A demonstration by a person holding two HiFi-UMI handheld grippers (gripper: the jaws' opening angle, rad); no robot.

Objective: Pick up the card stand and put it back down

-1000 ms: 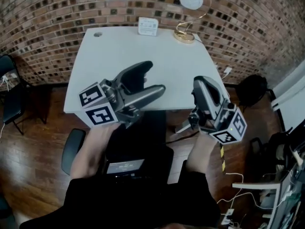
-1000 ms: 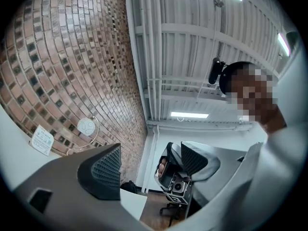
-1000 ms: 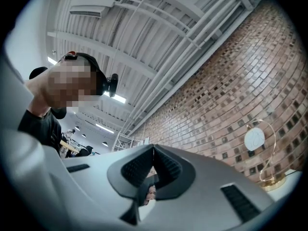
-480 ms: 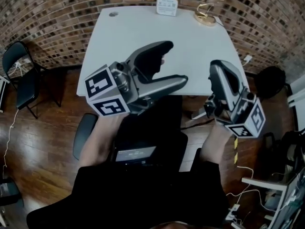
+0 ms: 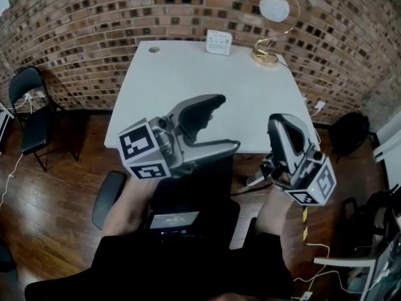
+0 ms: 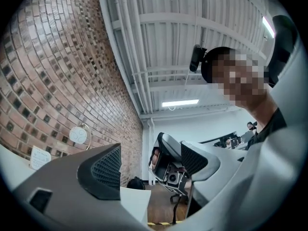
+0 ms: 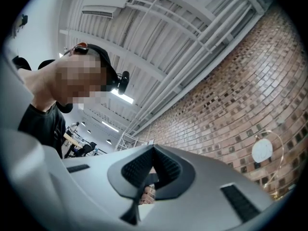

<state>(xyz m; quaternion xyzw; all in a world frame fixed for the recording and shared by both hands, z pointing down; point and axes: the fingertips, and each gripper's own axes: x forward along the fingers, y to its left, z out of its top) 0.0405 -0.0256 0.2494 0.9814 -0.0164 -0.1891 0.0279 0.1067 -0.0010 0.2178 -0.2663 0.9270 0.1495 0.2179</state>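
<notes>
Head view gives me the one thing that matters: the card stand stands upright at the far edge of the table, a little right of that edge's middle, its broad face running along the edge and turned toward me. Just to its right, near the far right corner, stands a gold hoop with a white disc. Both grippers hang over the near edge, well apart from the stand. The left gripper has its jaws wide apart with nothing between them, and the stand lies almost straight beyond them across the table. The right gripper has its jaws pressed together on nothing, and the stand lies off to its left. I judge the left the nearer and better lined up. A stand upright on the table fits either a lift to come or one already set back down, and I cannot tell which.
</notes>
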